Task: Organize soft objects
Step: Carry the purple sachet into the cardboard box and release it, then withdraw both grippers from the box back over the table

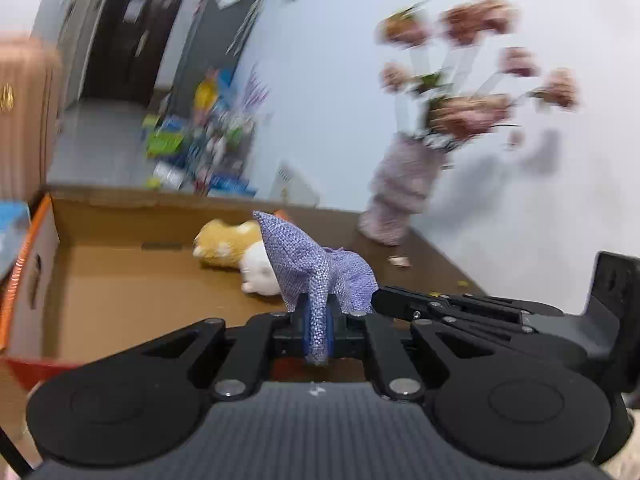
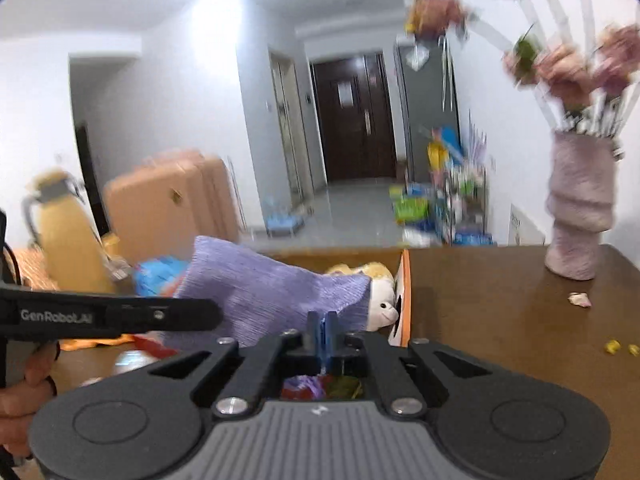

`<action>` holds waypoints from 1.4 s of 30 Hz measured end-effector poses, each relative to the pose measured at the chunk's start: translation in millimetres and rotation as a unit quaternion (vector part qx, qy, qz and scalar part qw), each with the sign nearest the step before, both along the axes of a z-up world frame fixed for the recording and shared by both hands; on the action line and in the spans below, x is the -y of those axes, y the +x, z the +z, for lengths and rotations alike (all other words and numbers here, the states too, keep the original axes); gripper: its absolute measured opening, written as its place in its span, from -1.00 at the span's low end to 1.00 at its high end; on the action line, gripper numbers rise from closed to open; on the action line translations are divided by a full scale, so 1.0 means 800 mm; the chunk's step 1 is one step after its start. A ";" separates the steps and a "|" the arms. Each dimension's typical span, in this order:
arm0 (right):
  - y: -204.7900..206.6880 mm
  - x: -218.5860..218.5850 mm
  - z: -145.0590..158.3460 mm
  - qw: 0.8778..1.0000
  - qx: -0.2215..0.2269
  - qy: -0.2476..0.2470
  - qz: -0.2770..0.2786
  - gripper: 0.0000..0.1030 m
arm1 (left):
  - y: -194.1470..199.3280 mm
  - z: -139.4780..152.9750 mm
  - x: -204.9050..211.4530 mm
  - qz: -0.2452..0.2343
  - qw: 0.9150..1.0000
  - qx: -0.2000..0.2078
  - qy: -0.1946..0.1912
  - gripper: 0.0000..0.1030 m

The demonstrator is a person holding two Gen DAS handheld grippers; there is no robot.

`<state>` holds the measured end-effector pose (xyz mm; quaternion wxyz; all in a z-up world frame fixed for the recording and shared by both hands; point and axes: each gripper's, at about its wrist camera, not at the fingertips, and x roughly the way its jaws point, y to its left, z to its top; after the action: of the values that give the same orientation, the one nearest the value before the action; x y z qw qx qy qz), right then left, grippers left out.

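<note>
A: How are the fingers of the left gripper (image 1: 318, 322) seen?

B: They are pressed together on a fold of the lilac cloth (image 1: 308, 268), which is pinched between the blue pads and stands up above them in a peak.

A: And the right gripper (image 2: 323, 330)?

B: Its fingers are closed tight as well. An edge of the same lilac cloth (image 2: 264, 292) is seen just at the fingertips, so it appears to be pinched there, though the contact itself is partly hidden by the pads.

A: Where is the cloth placed?

B: It is held up between the two grippers, in front of an open cardboard box (image 1: 120, 280) that rests on the brown wooden surface (image 2: 500, 312). From the right wrist view the left gripper (image 2: 212, 314) is seen at the left, with a hand (image 2: 28, 384) wrapped around its handle.

A: What is found in the box?

B: A plush toy (image 1: 236, 252), yellow and white, is seen lying on the box floor, behind the cloth.

A: What else is carried by the surface?

B: A pale pink vase (image 2: 580, 216) with blurred pink flowers (image 1: 472, 68) is stood near the wall, well apart from the box. A few small scraps (image 2: 580, 300) are scattered beside it. A yellow flask (image 2: 64, 232) and an orange suitcase (image 2: 172, 200) are seen at the left
</note>
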<state>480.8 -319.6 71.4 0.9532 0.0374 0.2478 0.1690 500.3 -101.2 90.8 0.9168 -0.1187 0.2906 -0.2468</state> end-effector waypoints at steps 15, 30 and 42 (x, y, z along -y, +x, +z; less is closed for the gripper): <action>0.072 -0.014 -0.051 0.997 -0.063 -0.037 -0.028 -0.43 | 0.052 -0.056 0.019 0.039 0.992 -0.041 0.112 -0.05; -0.160 0.022 -0.020 0.999 0.042 -0.027 -0.013 0.69 | -0.213 -0.002 -0.040 0.144 0.966 0.114 0.181 0.79; -0.280 0.049 -0.085 0.997 0.059 -0.034 -0.030 0.95 | -0.329 -0.084 -0.089 0.250 0.944 0.081 0.199 0.91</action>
<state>257.1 -358.7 3.5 0.9716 0.0028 0.1952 0.1338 236.7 -30.1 23.9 0.9745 0.0180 0.2193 0.0442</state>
